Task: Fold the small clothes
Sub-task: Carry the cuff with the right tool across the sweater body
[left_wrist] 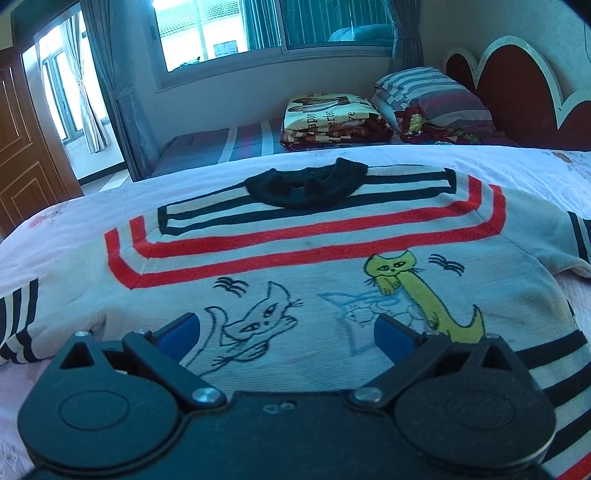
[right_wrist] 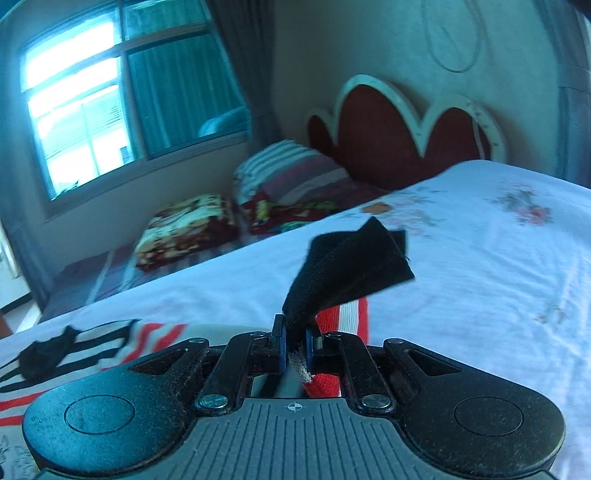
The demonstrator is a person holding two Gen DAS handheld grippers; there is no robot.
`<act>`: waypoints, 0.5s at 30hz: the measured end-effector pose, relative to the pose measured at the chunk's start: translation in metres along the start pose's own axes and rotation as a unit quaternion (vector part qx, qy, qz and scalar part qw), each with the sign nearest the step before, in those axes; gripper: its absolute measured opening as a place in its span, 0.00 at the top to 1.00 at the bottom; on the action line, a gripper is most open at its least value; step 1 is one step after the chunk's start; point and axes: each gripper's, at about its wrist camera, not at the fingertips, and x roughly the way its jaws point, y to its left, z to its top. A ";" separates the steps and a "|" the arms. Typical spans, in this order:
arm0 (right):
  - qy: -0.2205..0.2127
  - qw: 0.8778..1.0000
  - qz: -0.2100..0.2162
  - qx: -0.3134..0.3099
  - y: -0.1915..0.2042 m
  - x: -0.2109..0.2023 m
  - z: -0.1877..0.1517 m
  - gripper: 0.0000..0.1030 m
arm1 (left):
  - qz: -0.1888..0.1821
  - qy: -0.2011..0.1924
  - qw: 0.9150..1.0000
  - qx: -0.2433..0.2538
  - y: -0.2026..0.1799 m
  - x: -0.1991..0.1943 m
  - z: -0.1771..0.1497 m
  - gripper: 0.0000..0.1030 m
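Observation:
A small white sweater (left_wrist: 295,266) with red and black stripes, a black collar (left_wrist: 306,184) and cat drawings lies flat, front up, on the white bedspread (left_wrist: 443,158). My left gripper (left_wrist: 286,332) is open, its blue pads over the sweater's lower front, holding nothing. My right gripper (right_wrist: 295,343) is shut on the sweater's black sleeve cuff (right_wrist: 351,262), which stands up from between the jaws; red and white sleeve stripes (right_wrist: 347,314) hang beside it. The collar also shows at the left of the right wrist view (right_wrist: 44,354).
A folded patterned blanket (left_wrist: 332,118) and a striped pillow (left_wrist: 432,96) lie on the lower bed beyond. A red scalloped headboard (left_wrist: 517,81) stands at the right. A window (left_wrist: 229,26) and curtains are behind, and a wooden door (left_wrist: 22,155) at the left.

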 end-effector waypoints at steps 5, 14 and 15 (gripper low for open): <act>0.017 0.998 0.040 -0.036 0.058 0.002 -0.014 0.91 | 0.005 0.002 1.000 -0.012 0.029 0.001 -0.004 0.02; 0.055 0.990 0.098 -0.087 0.148 0.015 -0.054 0.91 | 0.031 0.020 0.998 -0.047 0.091 0.002 -0.018 0.02; 0.058 0.989 0.103 -0.092 0.156 0.017 -0.058 0.91 | 0.033 0.021 0.998 -0.050 0.098 0.003 -0.020 0.02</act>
